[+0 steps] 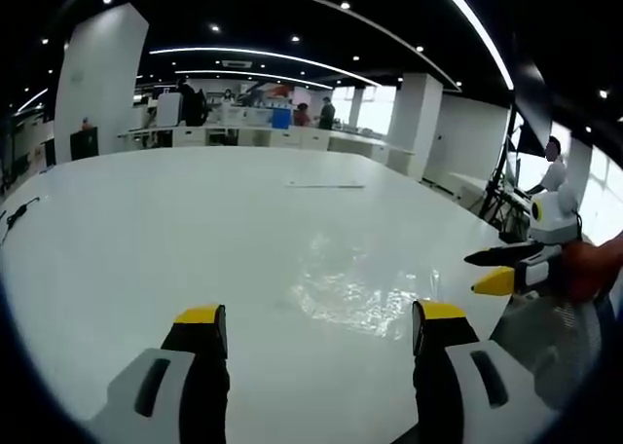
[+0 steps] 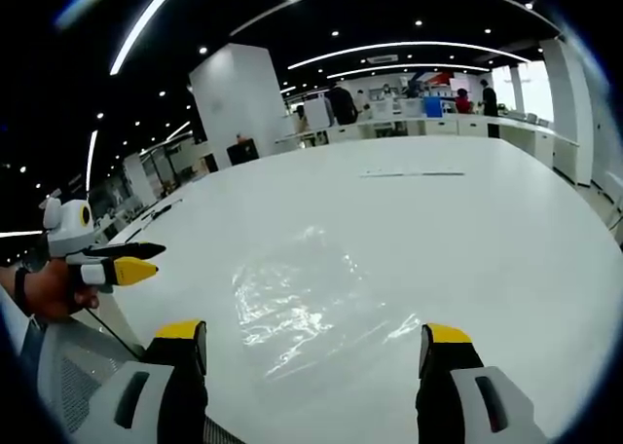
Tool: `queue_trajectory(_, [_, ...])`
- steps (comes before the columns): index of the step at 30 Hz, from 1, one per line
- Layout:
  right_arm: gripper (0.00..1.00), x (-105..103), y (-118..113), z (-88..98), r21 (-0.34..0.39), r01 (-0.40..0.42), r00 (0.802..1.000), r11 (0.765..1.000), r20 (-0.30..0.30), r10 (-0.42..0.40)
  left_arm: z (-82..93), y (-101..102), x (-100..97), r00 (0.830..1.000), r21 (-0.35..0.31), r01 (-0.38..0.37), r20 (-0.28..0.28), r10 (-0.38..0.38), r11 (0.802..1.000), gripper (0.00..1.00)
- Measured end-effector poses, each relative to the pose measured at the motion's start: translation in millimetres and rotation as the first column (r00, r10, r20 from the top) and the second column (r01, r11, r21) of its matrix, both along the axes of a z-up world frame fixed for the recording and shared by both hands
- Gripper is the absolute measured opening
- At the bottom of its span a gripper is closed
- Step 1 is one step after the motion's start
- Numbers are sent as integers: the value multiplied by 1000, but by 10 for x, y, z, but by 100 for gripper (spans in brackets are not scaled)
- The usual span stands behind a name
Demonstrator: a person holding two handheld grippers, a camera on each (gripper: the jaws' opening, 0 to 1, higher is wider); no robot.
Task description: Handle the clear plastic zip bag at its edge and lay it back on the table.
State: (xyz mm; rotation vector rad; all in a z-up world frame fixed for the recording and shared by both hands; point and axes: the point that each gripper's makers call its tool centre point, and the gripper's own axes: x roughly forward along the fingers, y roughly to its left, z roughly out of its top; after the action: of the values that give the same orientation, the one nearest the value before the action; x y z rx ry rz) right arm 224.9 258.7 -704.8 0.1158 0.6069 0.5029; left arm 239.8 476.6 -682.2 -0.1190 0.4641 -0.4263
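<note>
- One clear, crinkled plastic zip bag [image 2: 307, 313] lay flat on the large white table [image 1: 175, 230].
- Both grippers, left gripper [image 1: 319, 329] and right gripper [image 2: 316, 350], were spread wide, holding nothing.

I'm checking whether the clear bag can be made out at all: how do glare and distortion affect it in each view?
Left gripper view: the bag shows mainly as crinkled ceiling-light glare on the glossy table. Right gripper view: same shiny wrinkles on the bag, edges faint. Both views: fisheye bends the table rim and ceiling lights.
</note>
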Motion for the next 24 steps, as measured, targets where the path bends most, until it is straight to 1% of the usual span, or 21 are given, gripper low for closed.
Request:
queue_trajectory(12, [90,-4,12,-9,4,-5,1000,1000,-1,5,-18,10,5,1000,1,0,-6,0,1000,76])
queue_trajectory(24, [89,17,-7,-63,7,-9,1000,1000,-4,9,-40,-20,-6,1000,1,12,-16,-12,1000,75])
